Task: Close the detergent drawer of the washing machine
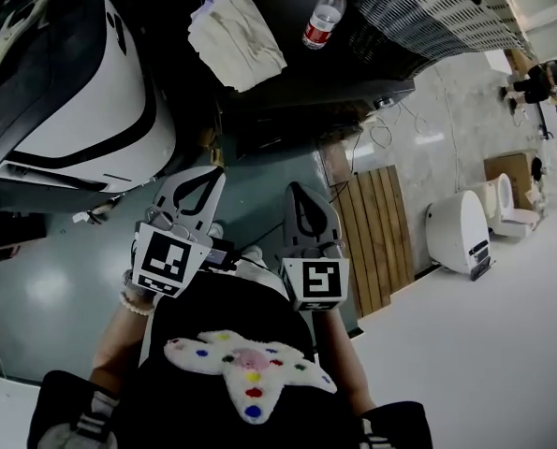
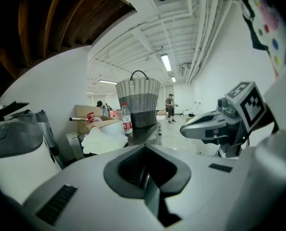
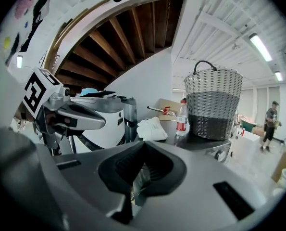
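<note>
Cloth (image 1: 236, 36), bottle (image 1: 325, 15) and basket (image 1: 437, 7) in a row, left to right, on the washing machine (image 1: 353, 68) top

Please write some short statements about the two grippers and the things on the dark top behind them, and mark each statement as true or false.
1. The left gripper and the right gripper are both shut, with nothing between their jaws. True.
2. The water bottle lies on its side. False: it stands upright on the dark top.
3. The white cloth lies on the dark top beside the water bottle. True.
4. The woven basket stands on the floor. False: it stands on the dark top, next to the water bottle.
</note>
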